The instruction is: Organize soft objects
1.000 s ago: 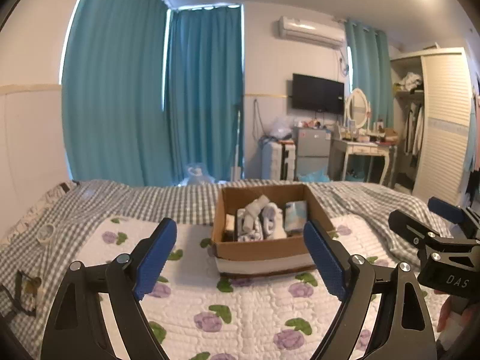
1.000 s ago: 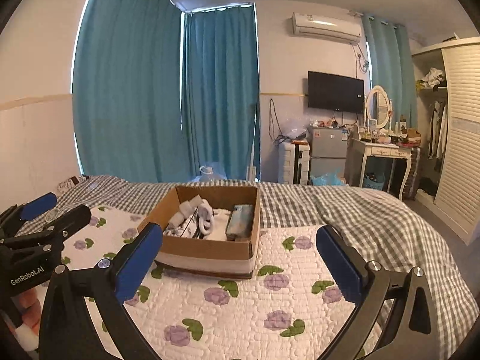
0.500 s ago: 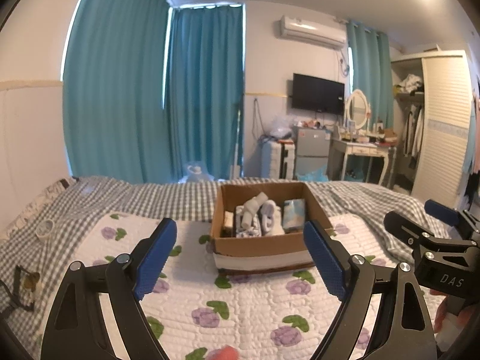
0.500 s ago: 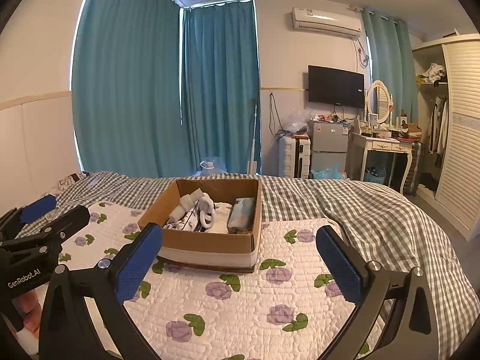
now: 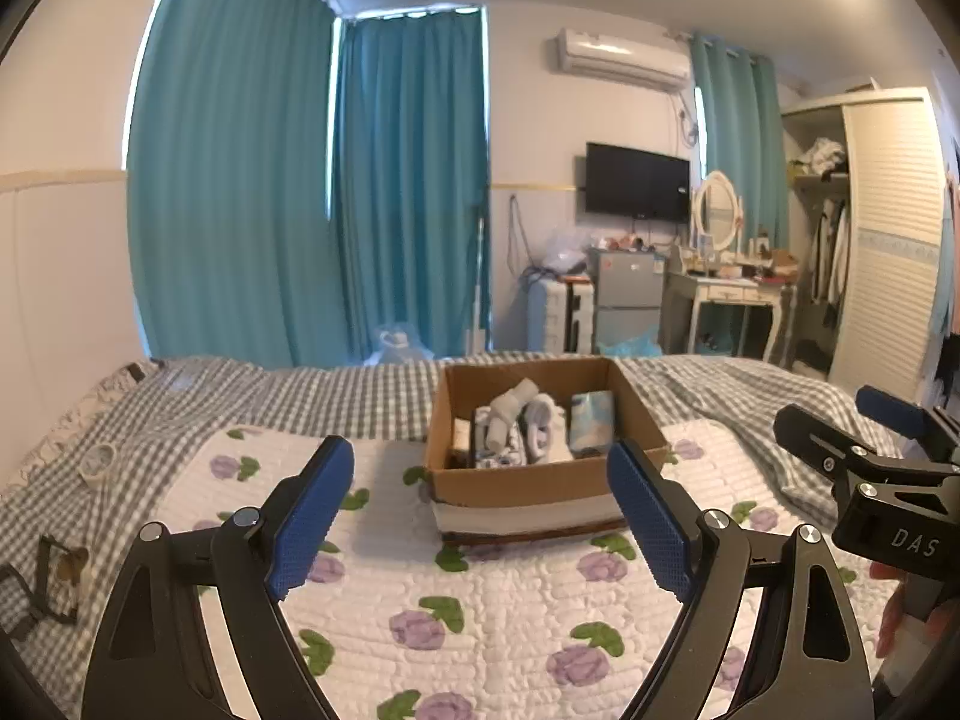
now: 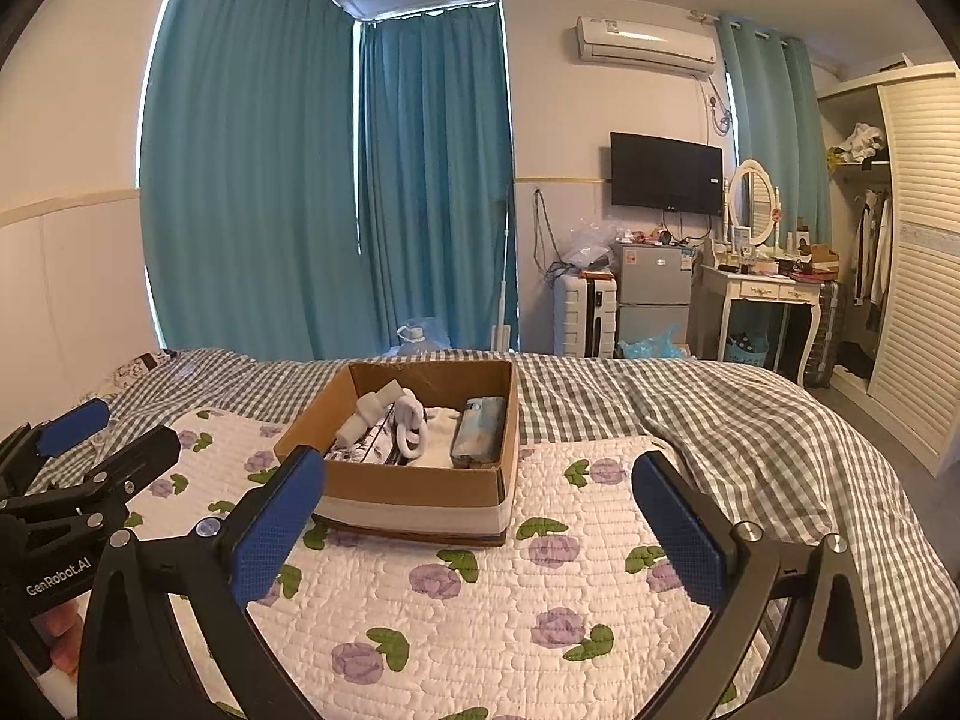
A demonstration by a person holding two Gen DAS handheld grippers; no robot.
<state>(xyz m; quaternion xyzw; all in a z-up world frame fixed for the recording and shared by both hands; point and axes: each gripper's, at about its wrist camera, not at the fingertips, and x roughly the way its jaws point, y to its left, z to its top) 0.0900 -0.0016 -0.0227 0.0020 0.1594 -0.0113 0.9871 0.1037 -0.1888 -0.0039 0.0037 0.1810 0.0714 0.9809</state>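
- A bedroom with teal curtains [image 6: 252, 192] filling the upper left of the frame; a wall TV [image 6: 666, 174] and wardrobe [image 6: 918, 252] stand at the right edge.
- The bed [image 6: 690, 402] spans the lower half, its checked cover running out to the right edge; a white quilt with purple flowers [image 6: 456, 588] lies over the middle, bare between the tools and the box.
- A cardboard box [image 6: 420, 483] sits on the quilt at frame centre, well apart from both tools, clear quilt on every side of it.
- Rolled socks [image 6: 375, 414] and other soft items lie inside it, a pale blue packet [image 6: 480, 432] against its right wall.
- The right tool [image 6: 480, 528] hovers over the quilt, jaws spread wide, holding nothing.
- The left tool [image 5: 480, 516] likewise gapes wide and empty, at the lower left in the right view.
- A tape roll [image 5: 99, 459] rests near the bed's left edge.
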